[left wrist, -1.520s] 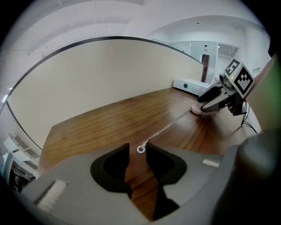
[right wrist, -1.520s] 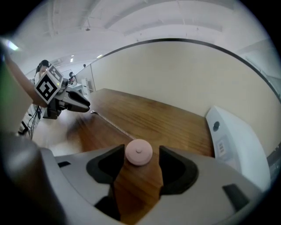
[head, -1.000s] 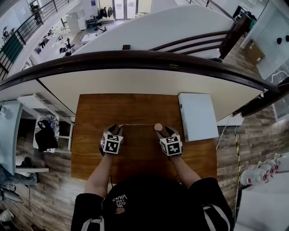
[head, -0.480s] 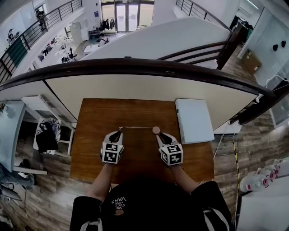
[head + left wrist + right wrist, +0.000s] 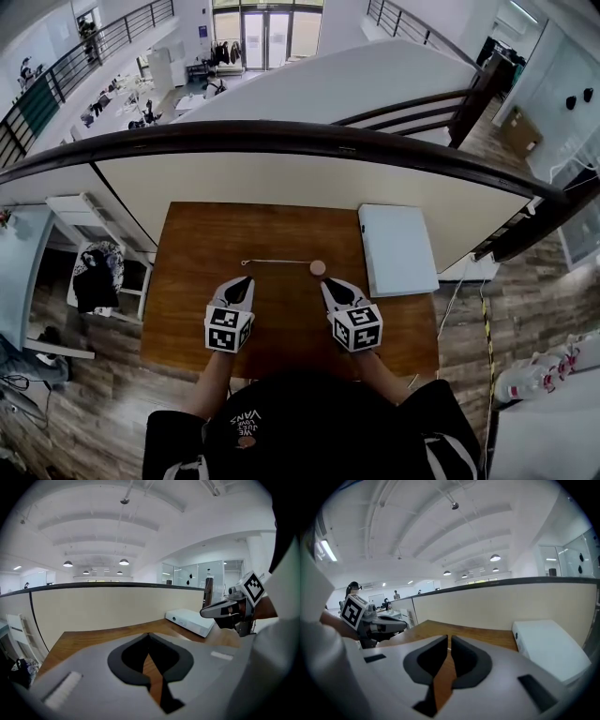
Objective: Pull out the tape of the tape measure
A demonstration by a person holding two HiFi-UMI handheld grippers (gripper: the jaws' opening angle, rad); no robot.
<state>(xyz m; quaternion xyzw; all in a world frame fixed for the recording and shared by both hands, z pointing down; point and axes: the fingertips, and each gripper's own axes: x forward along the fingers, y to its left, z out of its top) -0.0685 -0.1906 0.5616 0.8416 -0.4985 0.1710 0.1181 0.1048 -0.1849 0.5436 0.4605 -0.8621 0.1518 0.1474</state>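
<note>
Right tongs [image 5: 449, 639] just closing, empty; tape [image 5: 277, 262] thinly visible.

We've got the tape measure [image 5: 318, 267] sitting mid-worktop [image 5: 197, 234], its tape [image 5: 277, 262] stretched out to the left along the surface. Well to the right lies a flat box [image 5: 397, 248], and a low wall [image 5: 281, 178] runs behind the worktop.

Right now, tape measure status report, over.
Left hand-held gripper shut, empty. Right hand-held gripper empty, jaws just been closing. Tape measure on table, tape out, untouched. Nothing blocking.
</note>
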